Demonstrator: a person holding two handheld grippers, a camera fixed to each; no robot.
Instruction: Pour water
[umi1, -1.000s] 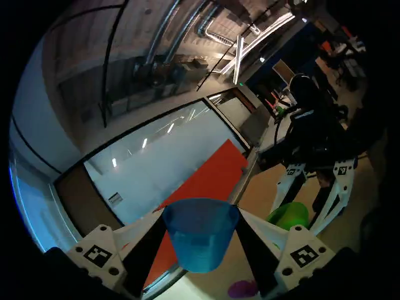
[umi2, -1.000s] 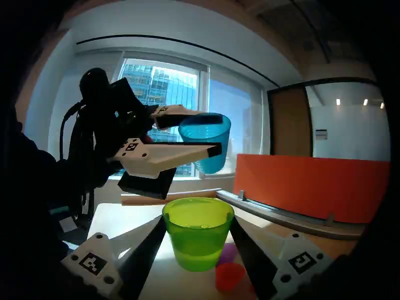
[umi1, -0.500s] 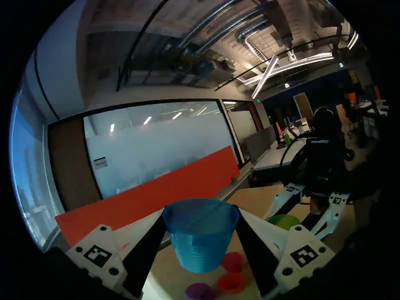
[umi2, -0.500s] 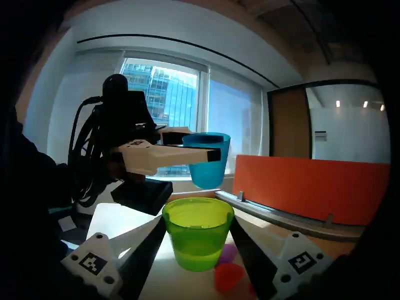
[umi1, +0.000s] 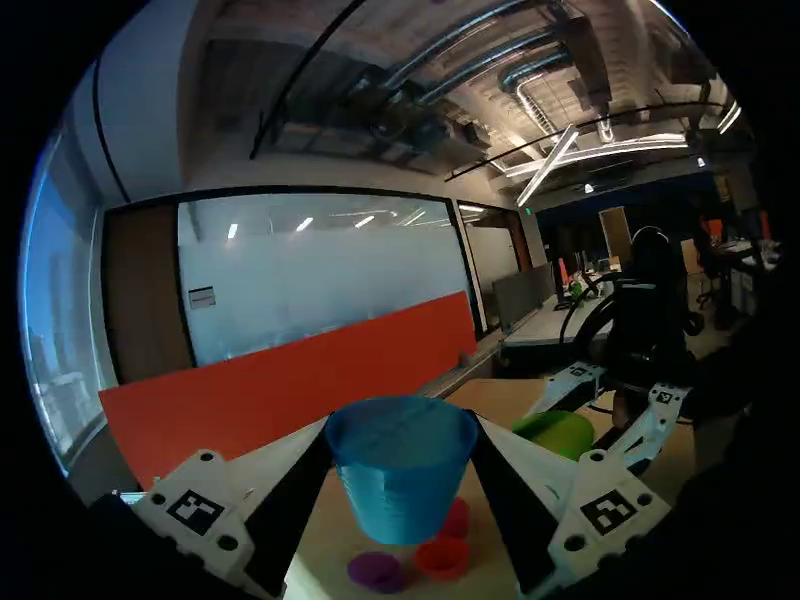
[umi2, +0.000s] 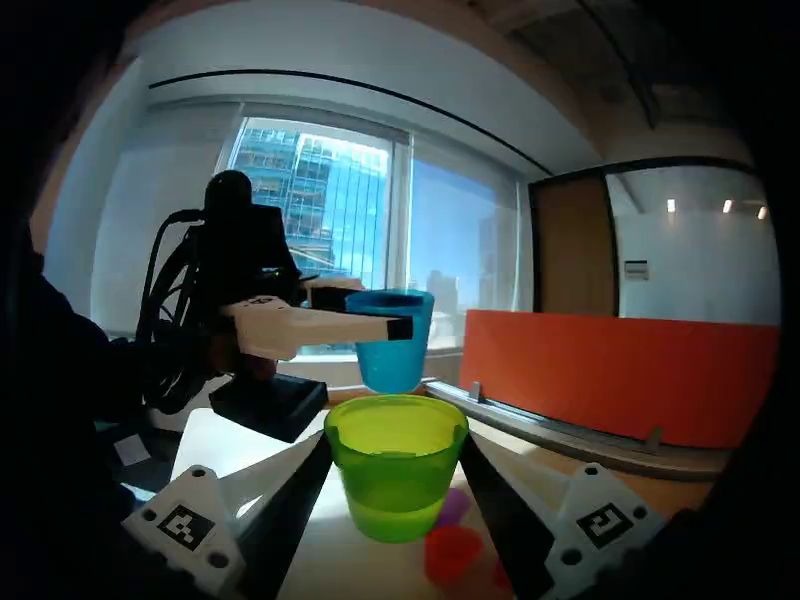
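A blue ribbed cup (umi1: 402, 480) stands upright in my left gripper (umi1: 402, 470), both fingers pressing its sides. In the right gripper view the same blue cup (umi2: 390, 340) hangs in the air in the left gripper (umi2: 392, 325), just above and behind the green cup. My right gripper (umi2: 396, 465) is shut on a translucent green cup (umi2: 396, 465) with liquid in its bottom. In the left gripper view that green cup (umi1: 555, 432) sits lower right between the right gripper's white fingers (umi1: 645, 435).
A light table (umi2: 240, 440) lies below, with small red (umi1: 443, 556), pink (umi1: 457, 516) and purple (umi1: 372, 572) cups on it. An orange partition (umi2: 620, 375) runs along the table's far edge. Windows stand behind the left gripper, and a dark sleeve (umi2: 60, 400) at left.
The blue cup has tipped back from a tilt to upright and sunk lower toward the green cup's rim. The right gripper and green cup have stayed still.
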